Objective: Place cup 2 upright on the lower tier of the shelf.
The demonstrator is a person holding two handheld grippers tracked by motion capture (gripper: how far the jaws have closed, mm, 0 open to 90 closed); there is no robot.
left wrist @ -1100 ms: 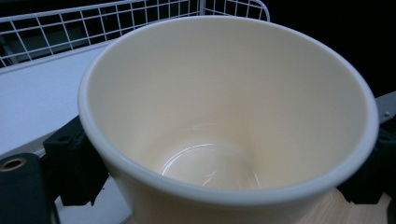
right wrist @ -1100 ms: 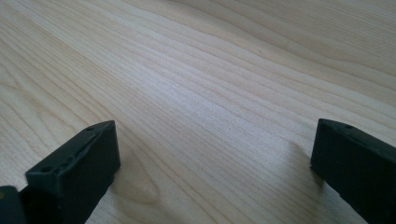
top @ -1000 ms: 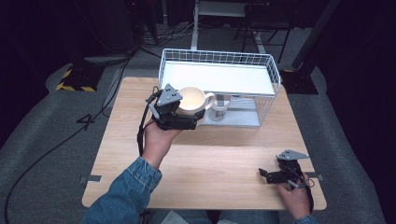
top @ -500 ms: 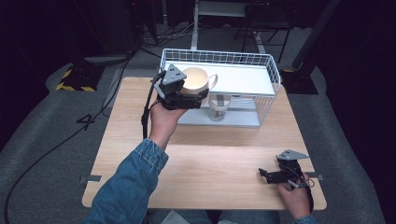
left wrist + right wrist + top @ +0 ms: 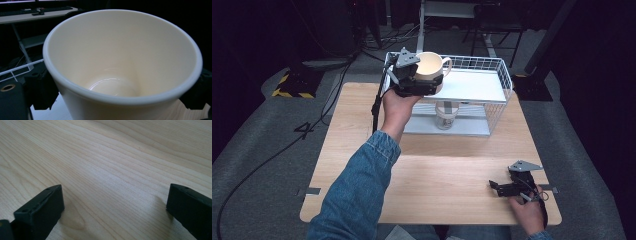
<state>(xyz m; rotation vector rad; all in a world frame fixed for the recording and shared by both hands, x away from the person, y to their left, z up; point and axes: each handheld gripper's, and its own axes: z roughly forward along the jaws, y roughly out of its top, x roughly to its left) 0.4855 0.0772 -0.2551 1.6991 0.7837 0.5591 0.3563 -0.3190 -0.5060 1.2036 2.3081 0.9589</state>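
Cream ceramic mug (image 5: 428, 70) held aloft over the white wire basket rack (image 5: 492, 85).

The left gripper (image 5: 414, 80) is clamped around the mug's body, upright, handle pointing toward 2 o'clock, above the rack's upper shelf at the table's 12 o'clock side. A small pale cup (image 5: 446, 115) stands on the lower shelf beneath. The right gripper (image 5: 502, 187) rests low on the light wooden table (image 5: 452, 180) near 5 o'clock, jaws spread wide, holding nothing.
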